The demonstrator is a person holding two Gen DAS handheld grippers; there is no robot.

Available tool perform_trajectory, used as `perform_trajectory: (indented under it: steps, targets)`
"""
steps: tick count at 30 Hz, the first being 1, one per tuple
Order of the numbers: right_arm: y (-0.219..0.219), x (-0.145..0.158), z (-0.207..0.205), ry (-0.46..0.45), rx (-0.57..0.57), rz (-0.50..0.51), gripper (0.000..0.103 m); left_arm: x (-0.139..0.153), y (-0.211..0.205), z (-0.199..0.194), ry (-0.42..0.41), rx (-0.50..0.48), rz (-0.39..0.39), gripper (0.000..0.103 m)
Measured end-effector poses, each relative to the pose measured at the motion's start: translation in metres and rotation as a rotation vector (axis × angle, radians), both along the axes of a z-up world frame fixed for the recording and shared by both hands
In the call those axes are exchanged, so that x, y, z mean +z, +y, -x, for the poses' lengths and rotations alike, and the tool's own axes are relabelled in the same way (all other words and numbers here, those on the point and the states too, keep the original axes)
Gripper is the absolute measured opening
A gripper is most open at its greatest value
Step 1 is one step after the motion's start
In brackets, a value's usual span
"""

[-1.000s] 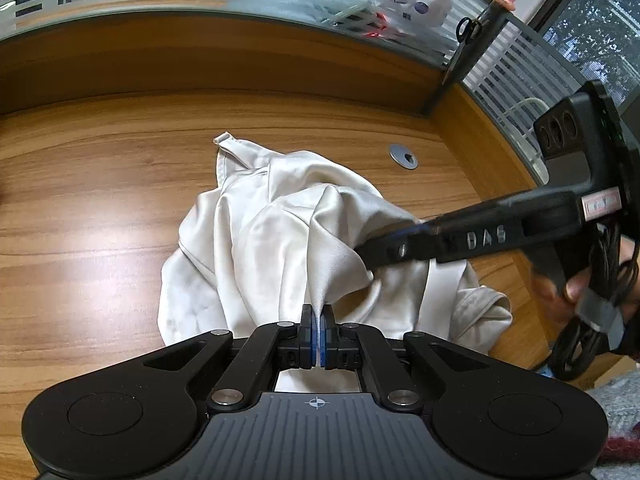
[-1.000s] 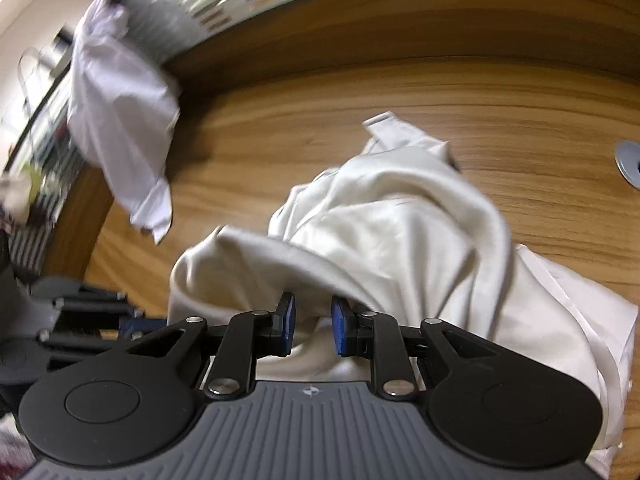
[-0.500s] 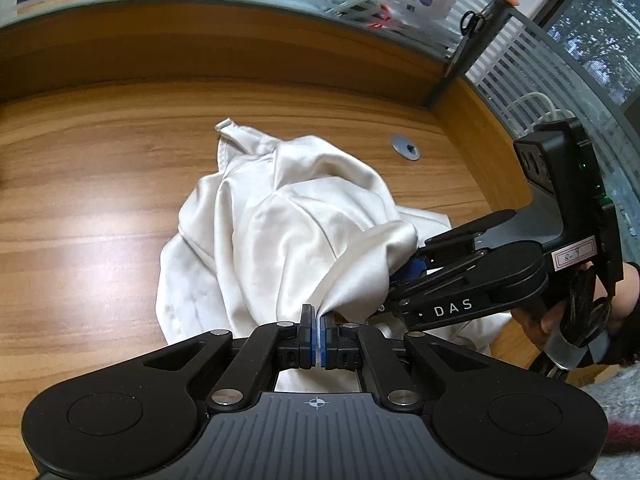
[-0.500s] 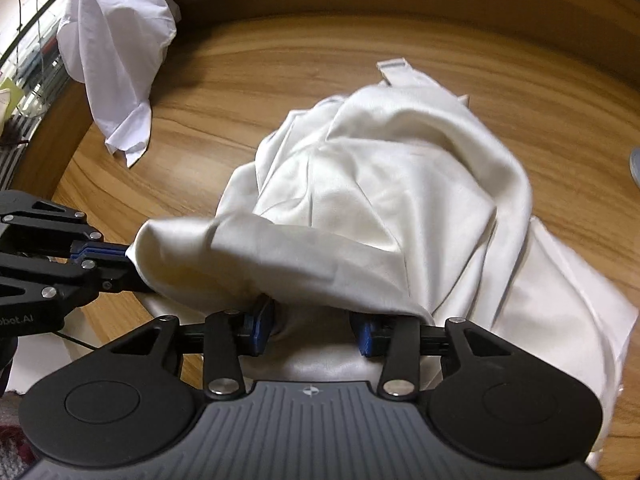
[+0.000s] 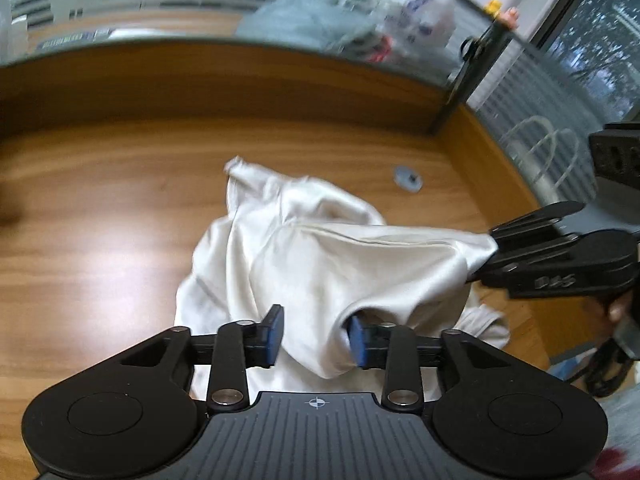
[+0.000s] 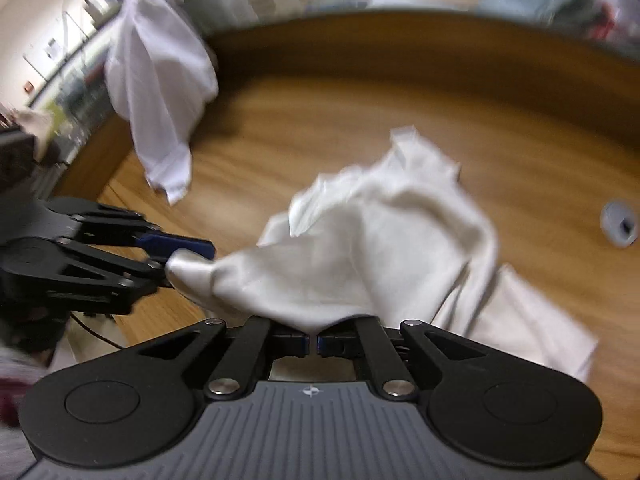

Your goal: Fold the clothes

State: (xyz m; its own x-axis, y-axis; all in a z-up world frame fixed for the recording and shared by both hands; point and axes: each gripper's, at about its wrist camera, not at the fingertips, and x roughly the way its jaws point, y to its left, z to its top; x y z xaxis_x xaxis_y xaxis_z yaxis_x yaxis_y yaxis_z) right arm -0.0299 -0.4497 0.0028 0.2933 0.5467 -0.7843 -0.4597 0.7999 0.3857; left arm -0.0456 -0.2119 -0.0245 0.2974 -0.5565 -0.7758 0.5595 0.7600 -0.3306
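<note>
A crumpled cream satin garment point(image 5: 320, 256) lies on the wooden desk point(image 5: 100, 216), partly lifted. My left gripper point(image 5: 314, 338) is open, its blue pads apart, with a fold of the cloth hanging between them. My right gripper point(image 6: 314, 344) is shut on an edge of the same garment point(image 6: 380, 248) and holds it up. In the left wrist view the right gripper point(image 5: 490, 246) pulls the cloth taut to the right. In the right wrist view the left gripper point(image 6: 180, 258) sits at the cloth's left tip.
A white shirt point(image 6: 160, 92) hangs over the glass partition at the desk's back left. A grey cable grommet point(image 5: 408, 178) is set in the desk behind the garment. Wooden walls and frosted glass point(image 5: 200, 0) ring the desk.
My left gripper was shut on the cloth and has opened. My right gripper was open around a fold, has shut on it, and has pulled it out to the right.
</note>
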Motion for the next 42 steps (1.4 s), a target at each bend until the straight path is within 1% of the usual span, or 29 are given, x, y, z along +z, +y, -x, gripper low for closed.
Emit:
perform_trajectory:
  steps: [2, 4, 8, 12, 15, 20, 23, 24, 27, 31, 34, 36, 37, 42]
  targets:
    - [-0.011, 0.026, 0.002, -0.045, -0.012, -0.021, 0.004, 0.013, -0.002, -0.001, -0.024, -0.004, 0.026, 0.043]
    - [-0.021, 0.052, 0.002, -0.090, -0.020, -0.041, 0.003, 0.025, -0.003, -0.002, -0.049, -0.007, 0.050, 0.044]
    - [-0.037, 0.099, 0.000, -0.168, -0.021, -0.076, 0.003, 0.047, -0.009, -0.002, -0.101, -0.019, 0.069, 0.046]
    - [-0.053, 0.141, -0.001, -0.236, -0.012, -0.098, 0.003, 0.064, -0.013, 0.000, -0.139, -0.034, 0.087, 0.046]
    - [-0.065, 0.173, -0.001, -0.287, -0.006, -0.114, 0.003, 0.072, -0.012, 0.002, -0.150, -0.048, 0.105, 0.047]
    - [-0.082, 0.220, 0.000, -0.354, 0.000, -0.153, 0.003, 0.077, -0.015, 0.002, -0.159, -0.061, 0.112, 0.048]
    - [-0.084, 0.230, -0.003, -0.380, 0.006, -0.114, 0.003, 0.078, -0.014, 0.003, -0.155, -0.060, 0.125, 0.048]
    - [-0.084, 0.228, -0.006, -0.376, 0.008, -0.096, 0.003, 0.078, -0.014, 0.004, -0.155, -0.059, 0.129, 0.048]
    - [-0.077, 0.199, -0.016, -0.312, 0.017, -0.045, 0.003, 0.079, -0.013, 0.004, -0.160, -0.057, 0.136, 0.048]
    - [-0.061, 0.139, -0.030, -0.190, 0.048, 0.013, 0.003, 0.079, -0.014, 0.004, -0.170, -0.065, 0.133, 0.048]
    - [-0.048, 0.092, -0.039, -0.109, 0.064, 0.036, 0.003, 0.074, -0.018, 0.004, -0.174, -0.080, 0.114, 0.048]
    - [-0.038, 0.064, -0.041, -0.071, 0.068, 0.047, 0.003, 0.066, -0.023, 0.003, -0.178, -0.094, 0.091, 0.048]
    - [-0.034, 0.055, -0.041, -0.058, 0.072, 0.049, 0.003, 0.062, -0.026, 0.003, -0.180, -0.101, 0.079, 0.048]
    - [-0.022, 0.034, -0.038, -0.022, 0.092, 0.042, 0.004, 0.037, -0.040, 0.000, -0.176, -0.145, 0.016, 0.048]
